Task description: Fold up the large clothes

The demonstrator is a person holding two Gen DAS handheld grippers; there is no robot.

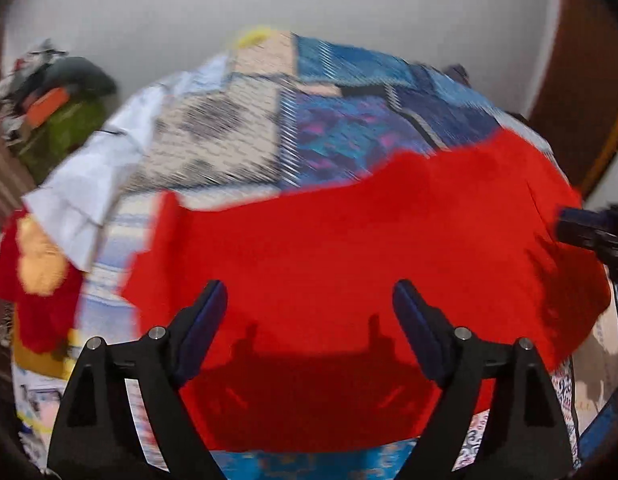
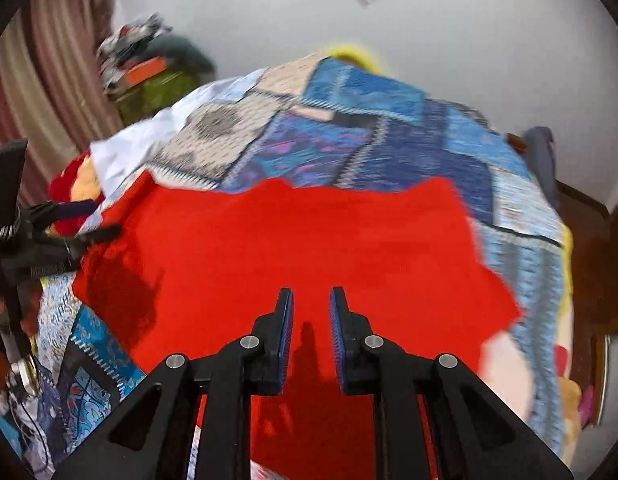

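Note:
A large red garment (image 1: 349, 232) lies spread flat on a patchwork-covered bed (image 1: 329, 120). In the right wrist view the red garment (image 2: 293, 232) fills the middle. My left gripper (image 1: 309, 286) hovers over its near part, jaws wide open, with nothing between the pads. My right gripper (image 2: 311, 292) is above the garment too, shut to a narrow slit and holding nothing. Each gripper shows in the other's view: the right gripper (image 1: 589, 232) at the garment's right edge, the left gripper (image 2: 95, 219) at its left edge. Both views are motion-blurred.
A white cloth (image 1: 93, 184) and a red-and-yellow item (image 1: 37, 264) lie on the bed's left side. A heap of clothes (image 2: 149, 68) sits by the striped curtain (image 2: 49, 80) at the far left. Dark wooden furniture (image 1: 581, 80) stands on the right.

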